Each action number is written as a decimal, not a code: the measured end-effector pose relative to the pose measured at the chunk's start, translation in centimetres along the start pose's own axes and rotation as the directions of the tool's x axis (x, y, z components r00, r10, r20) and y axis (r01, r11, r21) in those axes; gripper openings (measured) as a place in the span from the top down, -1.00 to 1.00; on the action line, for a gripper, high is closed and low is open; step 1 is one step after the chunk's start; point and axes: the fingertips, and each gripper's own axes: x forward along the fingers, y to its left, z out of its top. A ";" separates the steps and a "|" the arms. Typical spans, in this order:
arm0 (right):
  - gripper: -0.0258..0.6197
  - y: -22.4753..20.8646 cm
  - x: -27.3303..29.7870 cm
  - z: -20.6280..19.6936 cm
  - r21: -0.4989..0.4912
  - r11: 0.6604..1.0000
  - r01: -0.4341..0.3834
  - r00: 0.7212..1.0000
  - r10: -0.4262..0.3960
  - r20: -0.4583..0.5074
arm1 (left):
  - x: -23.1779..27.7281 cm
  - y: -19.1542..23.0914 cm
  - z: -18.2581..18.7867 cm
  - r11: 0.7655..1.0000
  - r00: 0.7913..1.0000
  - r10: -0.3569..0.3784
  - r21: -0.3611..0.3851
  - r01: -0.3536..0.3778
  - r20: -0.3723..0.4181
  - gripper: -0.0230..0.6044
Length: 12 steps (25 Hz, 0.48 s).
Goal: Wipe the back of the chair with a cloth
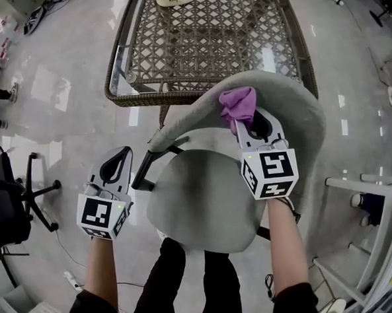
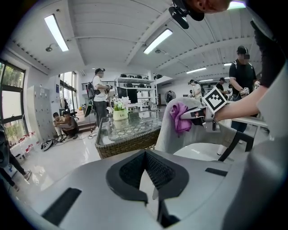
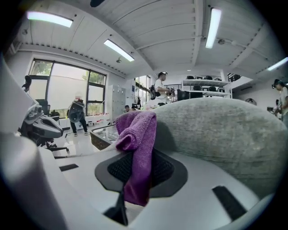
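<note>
Now, crumpled purple cloth clenched in right gripper, against grey chair back, left gripper closed, empty.

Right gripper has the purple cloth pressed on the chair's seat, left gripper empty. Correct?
Not the seat. The right gripper holds the purple cloth against the top of the chair's backrest, as the head view shows; the seat lies below it. The left gripper is empty, its jaws together.

No legible text, labels or numbers anywhere.
</note>
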 end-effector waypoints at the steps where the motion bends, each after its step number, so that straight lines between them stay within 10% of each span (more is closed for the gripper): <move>1: 0.63 -1.2 -0.6 -0.2 0.009 1.000 0.028 1.000 -0.028 -0.004 | 0.1 -0.2 0.1 1.000 1.000 -0.003 0.000 0.003 0.000 0.90; 12: 0.63 -0.4 -3.7 -0.6 -0.027 0.999 0.037 0.999 -0.037 -0.009 | -0.4 -0.2 -0.4 1.000 1.000 -0.008 0.008 0.008 -0.009 0.90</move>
